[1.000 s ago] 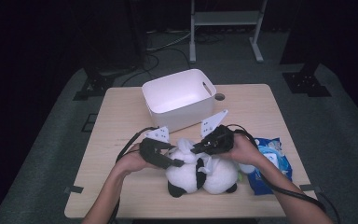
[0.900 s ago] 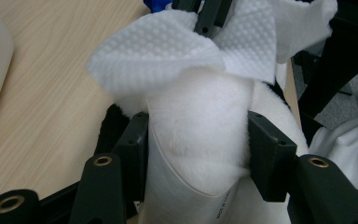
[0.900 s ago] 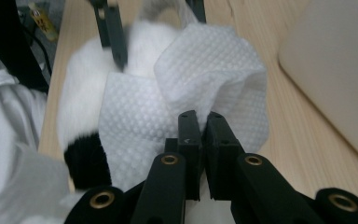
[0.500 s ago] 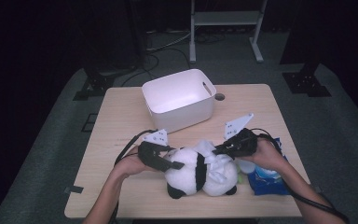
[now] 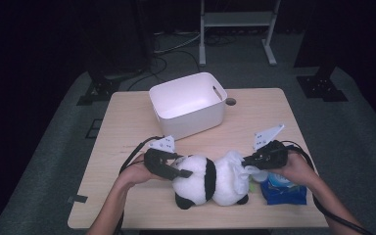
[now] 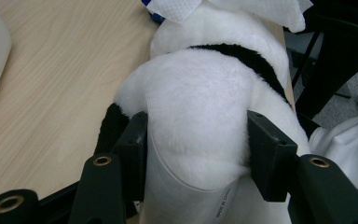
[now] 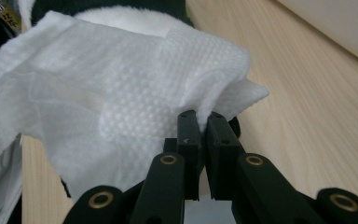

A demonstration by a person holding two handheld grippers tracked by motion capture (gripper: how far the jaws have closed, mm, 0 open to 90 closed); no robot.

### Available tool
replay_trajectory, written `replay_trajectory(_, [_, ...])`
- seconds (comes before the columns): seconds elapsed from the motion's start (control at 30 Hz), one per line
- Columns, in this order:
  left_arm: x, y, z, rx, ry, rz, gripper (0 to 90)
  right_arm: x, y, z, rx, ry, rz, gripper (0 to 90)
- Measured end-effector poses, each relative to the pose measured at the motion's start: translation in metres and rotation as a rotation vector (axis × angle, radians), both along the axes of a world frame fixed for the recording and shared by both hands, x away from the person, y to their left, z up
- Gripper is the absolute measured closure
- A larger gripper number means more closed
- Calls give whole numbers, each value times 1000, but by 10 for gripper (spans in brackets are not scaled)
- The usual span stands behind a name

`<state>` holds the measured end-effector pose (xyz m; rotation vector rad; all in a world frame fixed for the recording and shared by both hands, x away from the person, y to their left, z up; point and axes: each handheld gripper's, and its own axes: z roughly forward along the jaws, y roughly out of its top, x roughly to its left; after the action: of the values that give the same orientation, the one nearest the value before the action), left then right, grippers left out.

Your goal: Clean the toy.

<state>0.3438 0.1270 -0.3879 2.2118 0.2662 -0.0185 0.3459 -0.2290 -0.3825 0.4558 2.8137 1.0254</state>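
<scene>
A black-and-white plush panda (image 5: 203,182) lies on the wooden table (image 5: 127,122) near its front edge. My left gripper (image 5: 183,173) is shut on the panda's white rounded end (image 6: 200,93), and both pads (image 6: 137,140) press into the fur. My right gripper (image 5: 247,160) sits at the panda's right end, shut on an edge of a white textured wipe (image 7: 121,93). The wipe (image 5: 236,169) drapes over the panda's white body. In the right gripper view the gripper (image 7: 199,122) pinches the wipe's rim between nearly touching jaws.
A white plastic bin (image 5: 188,105) stands at the table's middle back, beyond the panda. A blue wipe packet (image 5: 285,192) lies under my right hand near the right front corner. A small round hole (image 5: 230,102) marks the tabletop beside the bin.
My right gripper has slid rightward from over the panda's middle to its right end, dragging the wipe along. The left gripper and the panda stayed put.
</scene>
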Motion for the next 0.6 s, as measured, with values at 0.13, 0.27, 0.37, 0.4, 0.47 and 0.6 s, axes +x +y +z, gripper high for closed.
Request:
replay_trajectory(0.13, [0, 0, 0, -1, 2, 1, 466, 1, 0, 1, 13, 5, -5, 839])
replay_trajectory(0.27, [0, 0, 0, -2, 2, 2, 464, 4, 13, 8, 35, -10, 19, 839])
replay_trajectory(0.37, [0, -1, 0, -4, 5, 3, 463, 6, 26, 14, 59, -15, 43, 839])
replay_trajectory(0.4, [0, -1, 0, -3, 4, 3, 462, 7, 30, 15, 63, -21, 55, 839])
replay_trajectory(0.47, [0, -1, 0, -5, 5, 3, 461, 7, 35, 17, 64, -25, 64, 839])
replay_trajectory(0.6, [0, -2, 1, -7, 6, 2, 458, 10, 66, 22, 86, -21, 121, 839])
